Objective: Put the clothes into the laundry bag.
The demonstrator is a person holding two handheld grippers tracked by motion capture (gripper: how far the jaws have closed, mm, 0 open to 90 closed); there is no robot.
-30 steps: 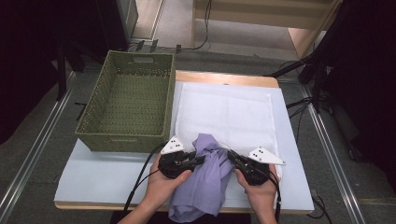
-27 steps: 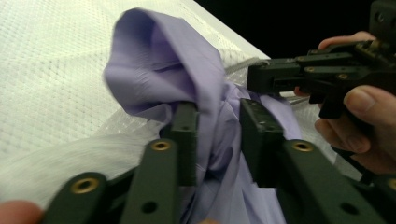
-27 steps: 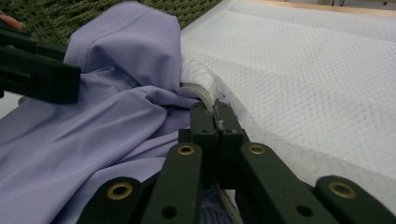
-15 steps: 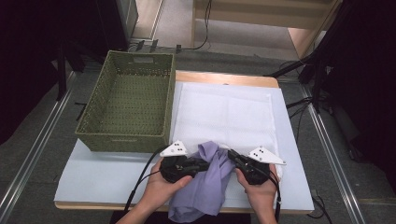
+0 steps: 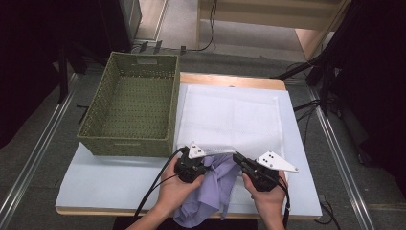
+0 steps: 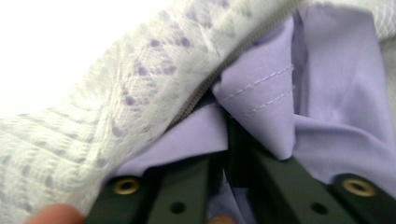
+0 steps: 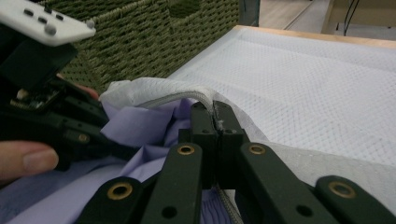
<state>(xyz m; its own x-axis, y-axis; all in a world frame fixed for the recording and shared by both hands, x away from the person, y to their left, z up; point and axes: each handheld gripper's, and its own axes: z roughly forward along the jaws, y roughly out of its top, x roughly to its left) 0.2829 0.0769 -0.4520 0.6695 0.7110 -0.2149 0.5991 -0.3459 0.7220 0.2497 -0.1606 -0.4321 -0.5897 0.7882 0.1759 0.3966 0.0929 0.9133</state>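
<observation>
Landmark for all places: the basket, green wicker, on the table.

Mesh bag: white, flat on the table, touching the basket's right side. Its zipped edge lies at the end nearest the person, just past the basket's near right corner. The zipper is parted there, and the opening is lifted off the table.

Shirt: lilac, crumpled, near the basket's near right corner, on the person's side. Its upper part is inside the bag mouth; in the left gripper view the lilac shows through the mesh above the zipper. The lower part hangs over the table's front edge.

Left gripper: just off the basket's near right corner, at the bag mouth. Jaws have just been closing, with shirt cloth between them. In the left gripper view the two pads meet on a stitched fold of shirt. Reading: clamped on the shirt.

Right gripper: farther from the basket than the left one, shirt between the two. In the right gripper view the jaws are closed tight on the bag's zipper hem and hold that edge up above the shirt.

Both hands are at the table's near edge, the left hand closer to the basket than the right hand.
</observation>
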